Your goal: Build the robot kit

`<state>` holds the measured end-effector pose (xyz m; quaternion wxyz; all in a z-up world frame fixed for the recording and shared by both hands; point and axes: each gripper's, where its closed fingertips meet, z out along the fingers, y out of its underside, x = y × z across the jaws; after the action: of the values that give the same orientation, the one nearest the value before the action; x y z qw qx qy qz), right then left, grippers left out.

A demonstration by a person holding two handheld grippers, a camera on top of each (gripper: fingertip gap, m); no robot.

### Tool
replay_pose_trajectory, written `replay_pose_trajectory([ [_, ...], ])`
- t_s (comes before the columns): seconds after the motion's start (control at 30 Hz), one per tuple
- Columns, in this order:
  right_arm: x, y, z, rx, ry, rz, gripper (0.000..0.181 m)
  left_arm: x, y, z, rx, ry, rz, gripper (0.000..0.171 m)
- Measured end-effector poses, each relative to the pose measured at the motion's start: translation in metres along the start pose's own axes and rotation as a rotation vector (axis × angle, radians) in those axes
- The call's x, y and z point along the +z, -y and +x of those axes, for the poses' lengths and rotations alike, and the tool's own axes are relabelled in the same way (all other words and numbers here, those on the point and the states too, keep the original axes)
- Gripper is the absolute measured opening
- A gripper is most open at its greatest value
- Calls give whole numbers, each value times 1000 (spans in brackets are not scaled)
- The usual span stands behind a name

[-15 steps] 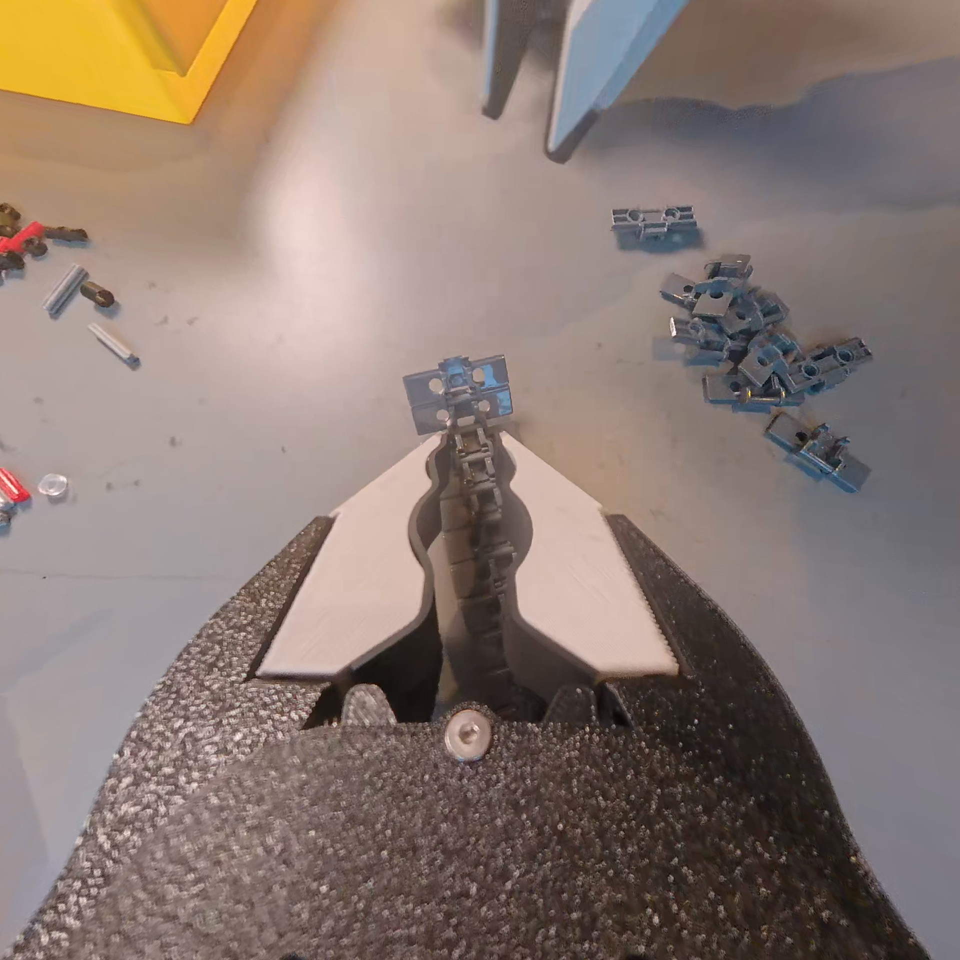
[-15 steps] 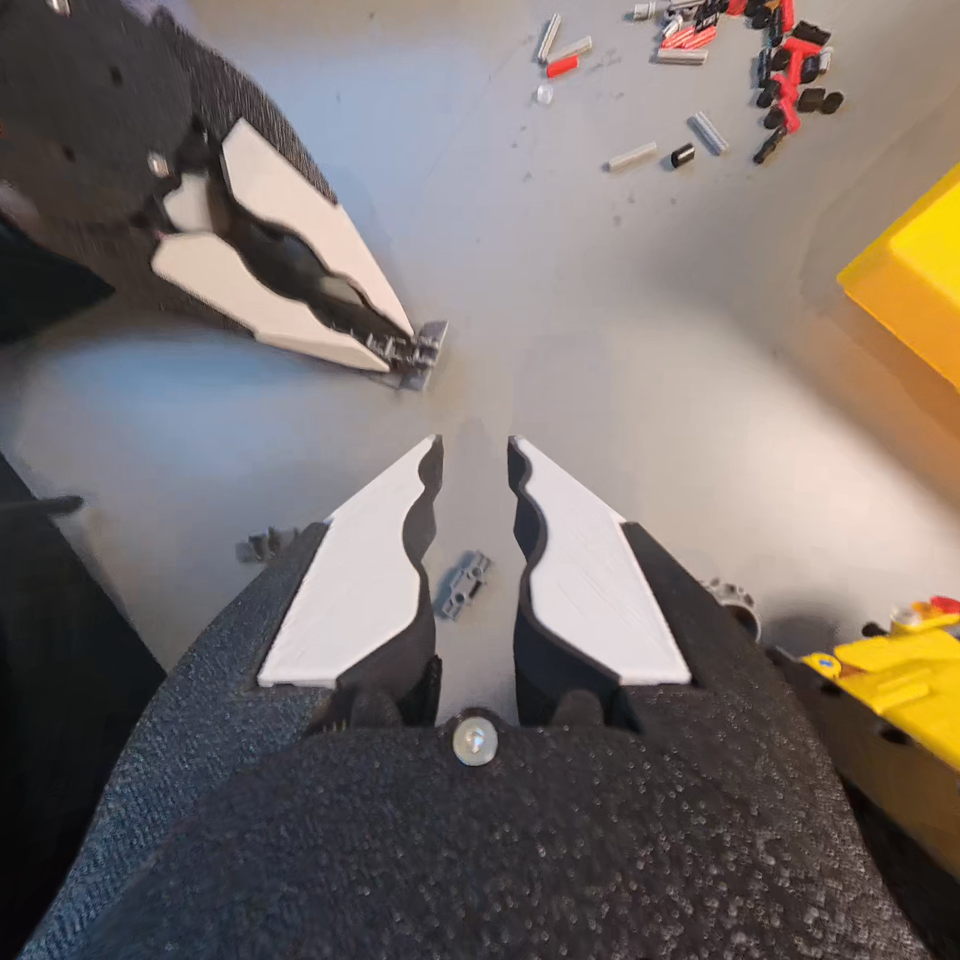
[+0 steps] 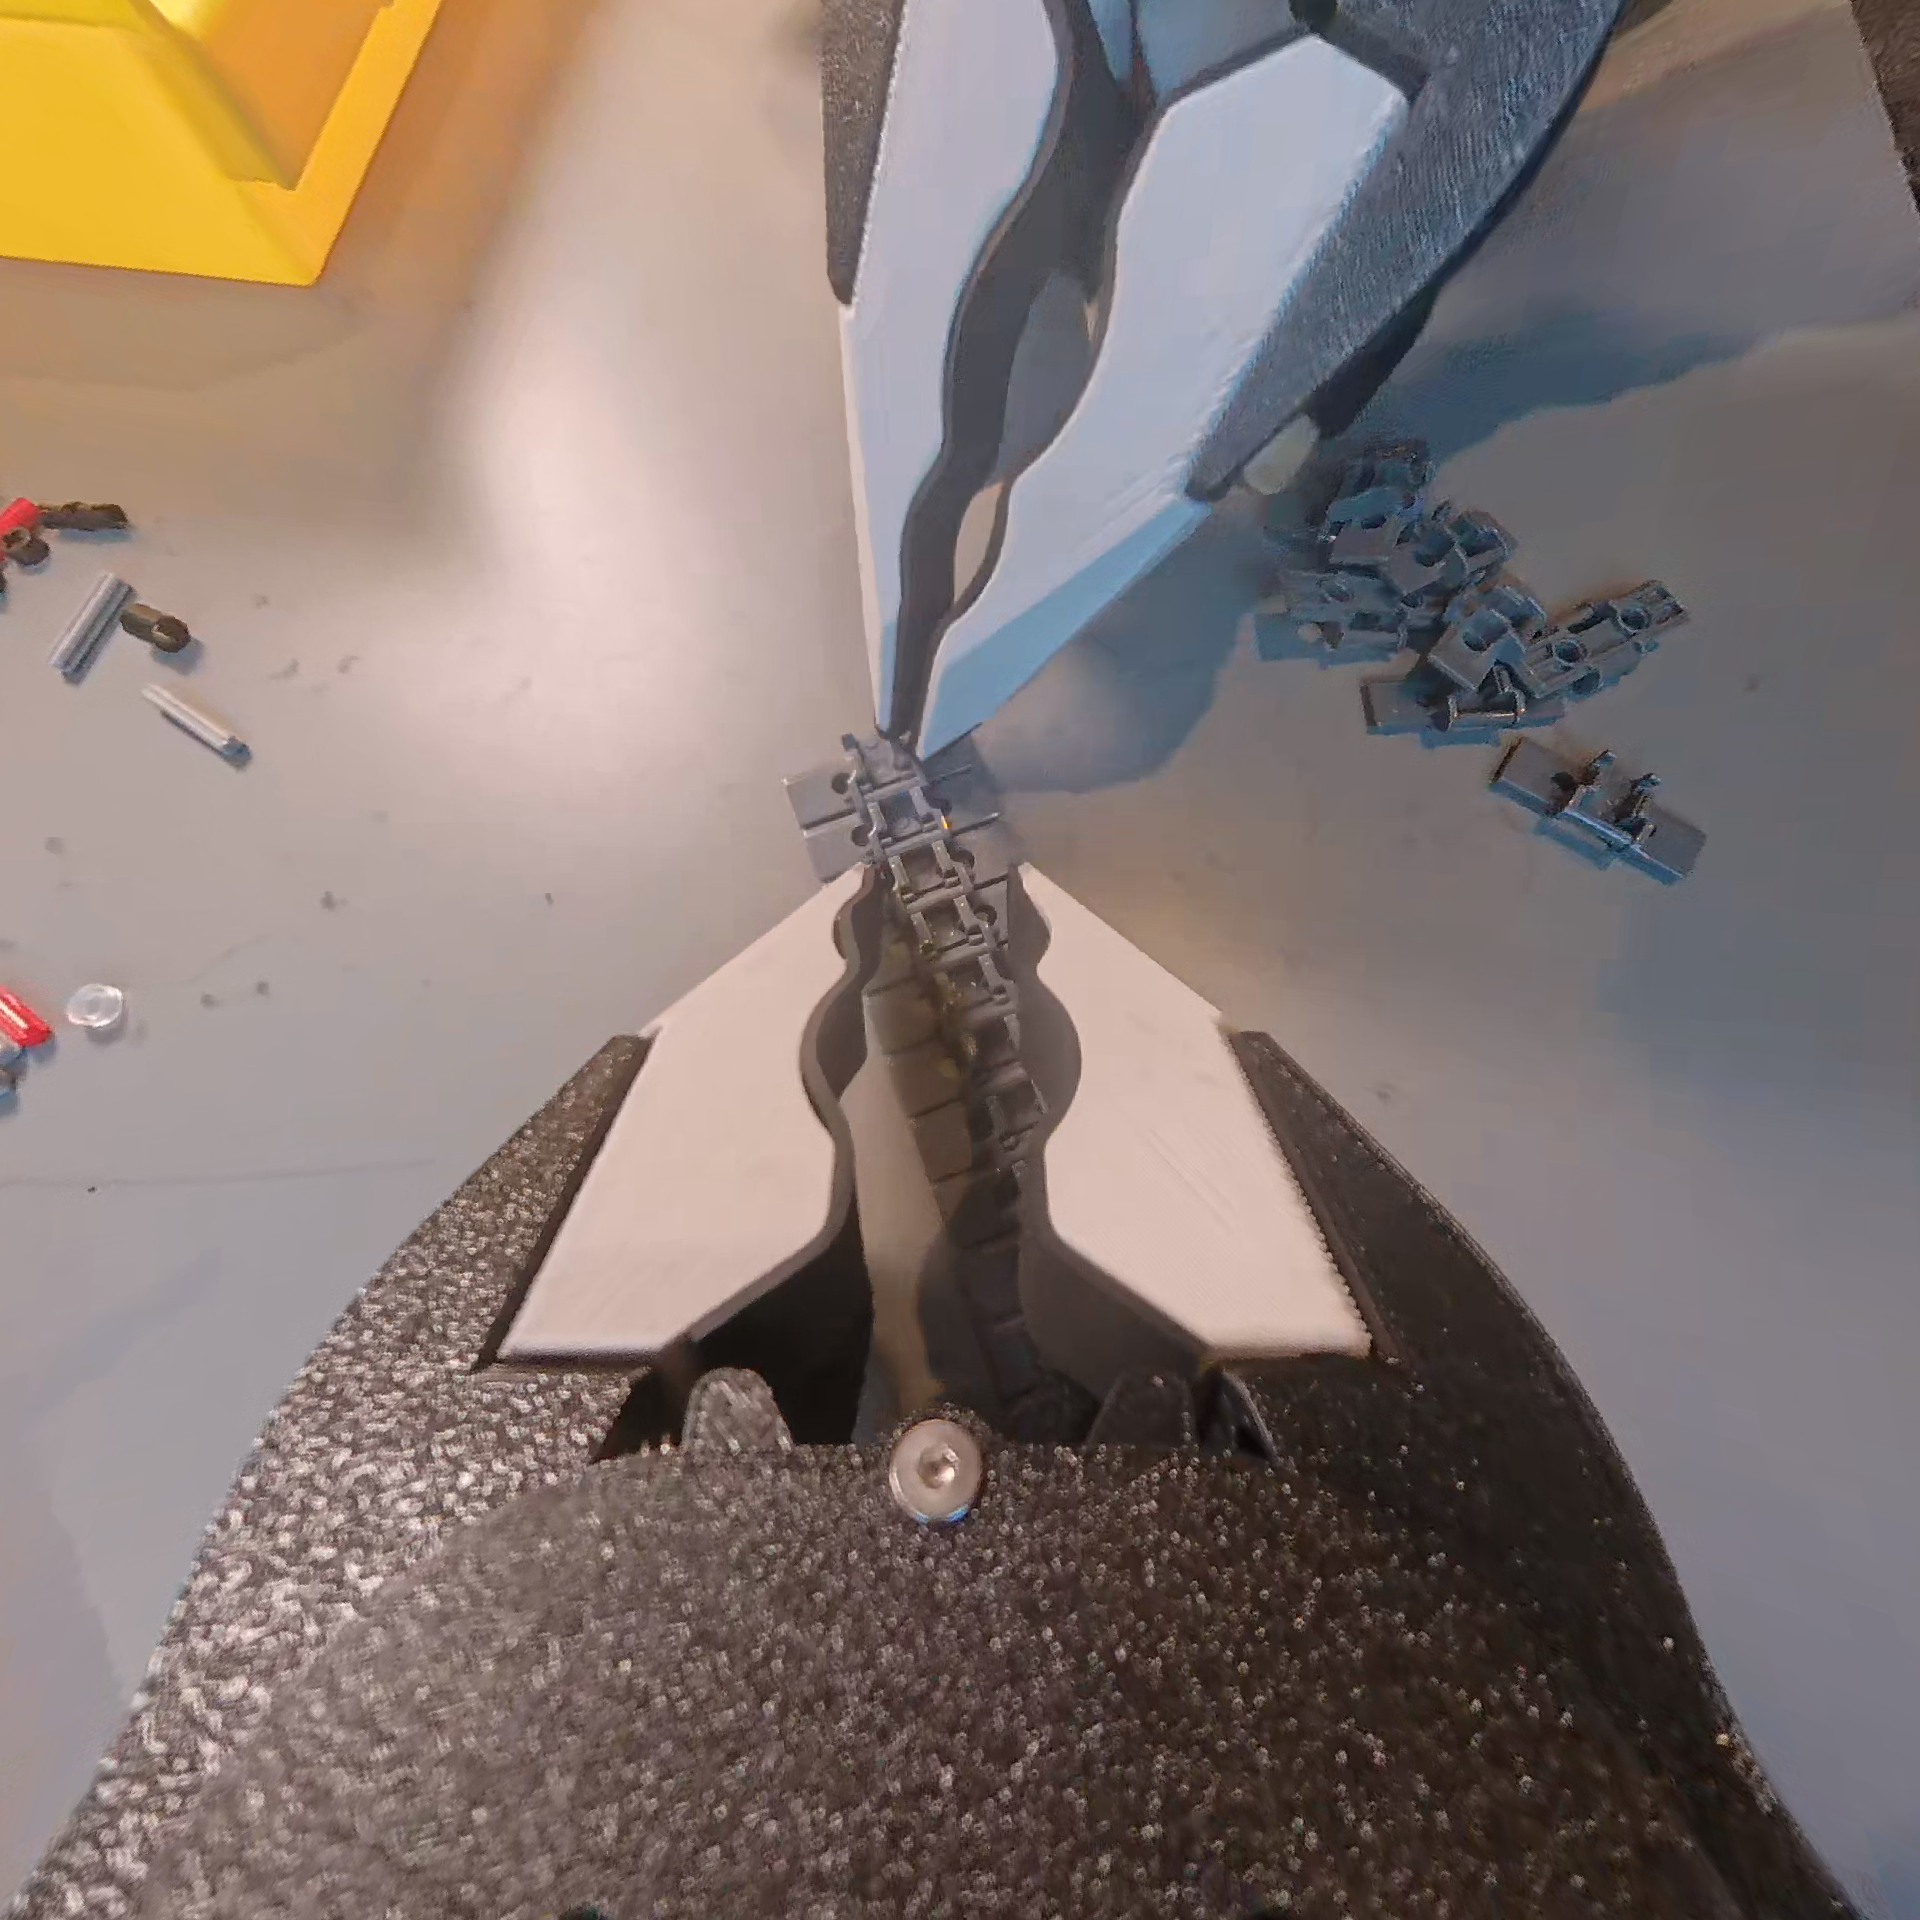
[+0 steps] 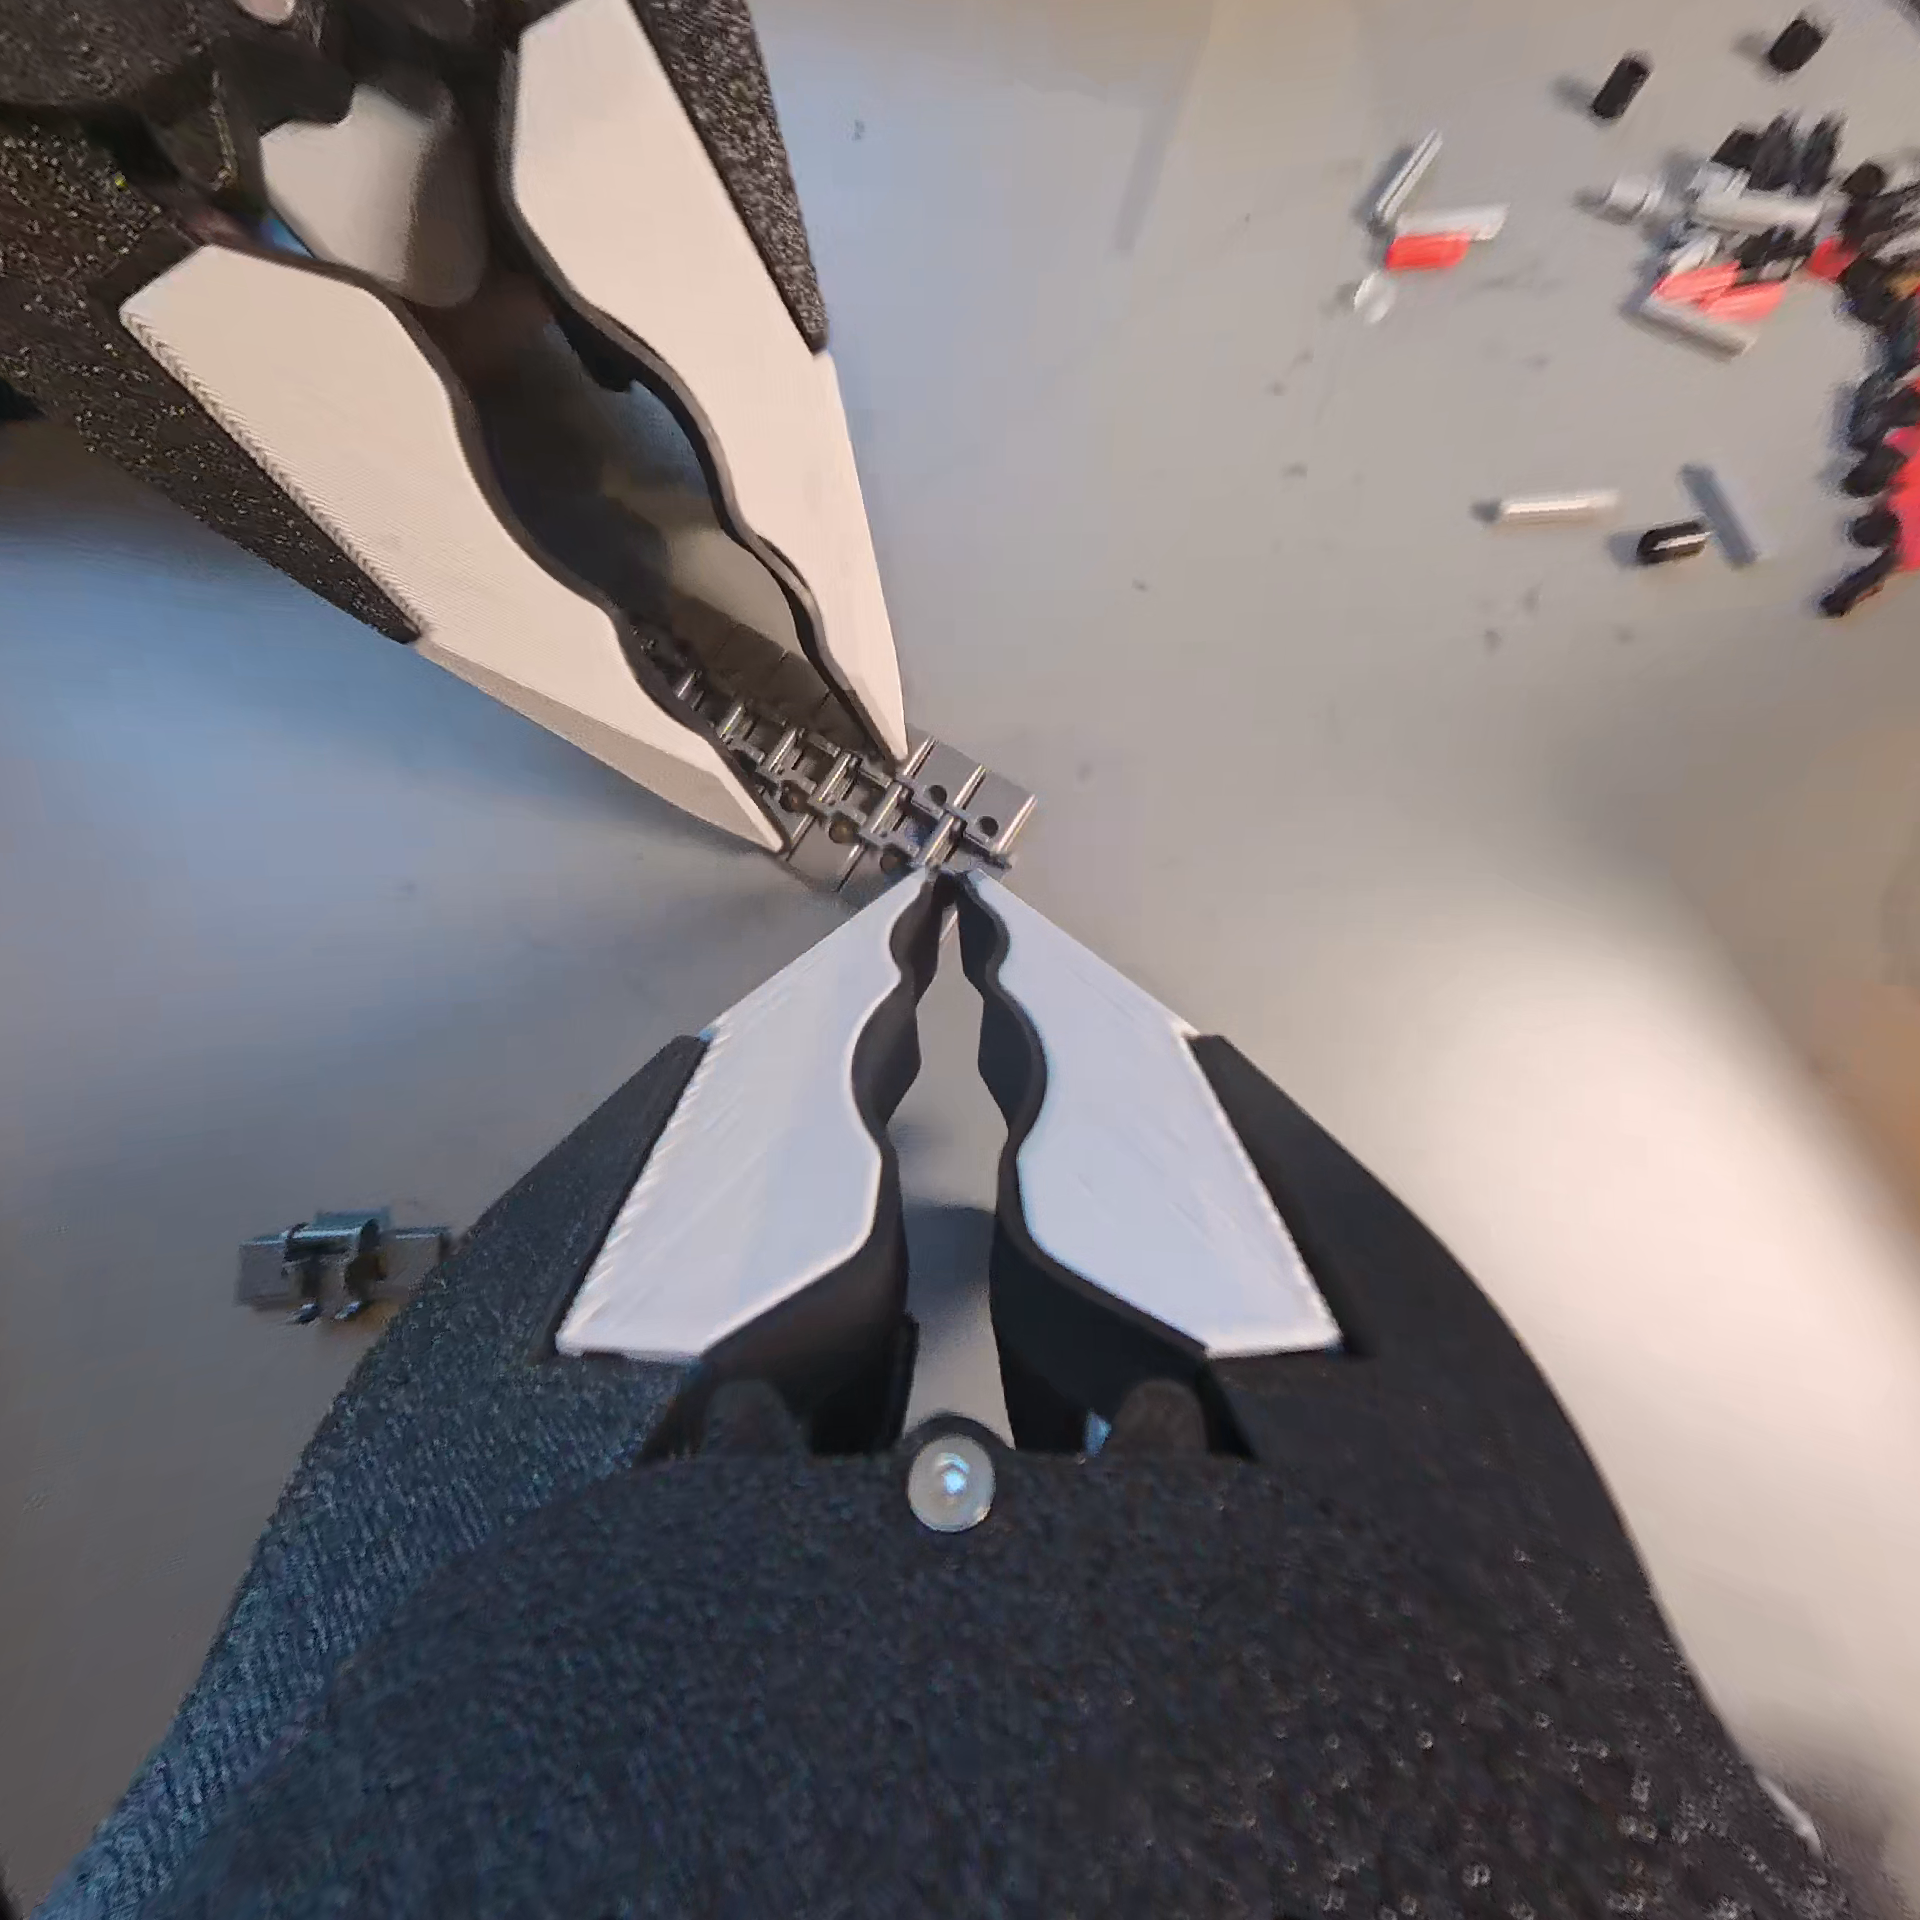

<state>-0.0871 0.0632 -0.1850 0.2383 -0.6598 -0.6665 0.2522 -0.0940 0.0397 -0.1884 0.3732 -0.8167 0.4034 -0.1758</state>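
Observation:
My left gripper (image 3: 940, 883) is shut on a grey linked track chain (image 3: 935, 935) that runs back between its fingers; the end links stick out past the tips. My right gripper (image 4: 945, 881) is shut, its tips pinching the edge of the chain's end link (image 4: 966, 821). In the left wrist view the right gripper (image 3: 902, 732) comes down from the top and meets the chain's far end. In the right wrist view the left gripper (image 4: 842, 795) reaches in from the upper left with the chain in it. Both are just above the grey table (image 3: 520, 1039).
A pile of loose grey track links (image 3: 1455, 623) and a single link (image 3: 1595, 810) lie to the right. A yellow bin (image 3: 156, 135) stands at the far left. Small pins and red pieces (image 3: 104, 623) lie on the left. One link (image 4: 322, 1262) lies by the right gripper. Left and right tips are no more than a few centimetres apart.
My right gripper has moved in to the chain's end and closed from open. My left gripper still holds the chain.

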Motion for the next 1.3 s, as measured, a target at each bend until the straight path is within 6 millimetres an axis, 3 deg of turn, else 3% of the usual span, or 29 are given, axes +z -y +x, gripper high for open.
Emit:
replay_pose_trajectory([
  [0.13,-2,-2,1,16,51,-48,0,-3,0,-5,-3,14,-2,24],
  [0.2,-4,0,-1,16,82,-27,11,-9,4,-7,-22,9,28,24],
  [0.37,-39,13,12,74,67,117,18,-16,-3,-2,-76,-53,23,27],
  [0.5,-62,-22,24,79,-20,29,19,-12,-9,6,-22,-71,-25,26],
  [0.67,-74,-71,8,138,-23,-102,27,-7,-6,8,45,-73,-25,18],
  [0.8,-74,-90,2,152,-34,-158,32,0,1,5,88,-83,-24,17],
  [0.9,-72,-90,2,113,-40,-151,17,0,11,1,81,-57,14,19],
  [0.97,-72,-75,-1,110,-13,-65,17,-8,25,4,51,-66,95,19],
  [1.03,-75,-46,-10,127,67,95,17,-17,42,12,-2,-118,198,21],
  [1.17,-106,37,-46,253,461,530,17,-48,80,33,-137,-348,479,27],
  [1.3,-134,78,-65,351,808,752,17,-91,106,39,-192,-492,731,24],
])
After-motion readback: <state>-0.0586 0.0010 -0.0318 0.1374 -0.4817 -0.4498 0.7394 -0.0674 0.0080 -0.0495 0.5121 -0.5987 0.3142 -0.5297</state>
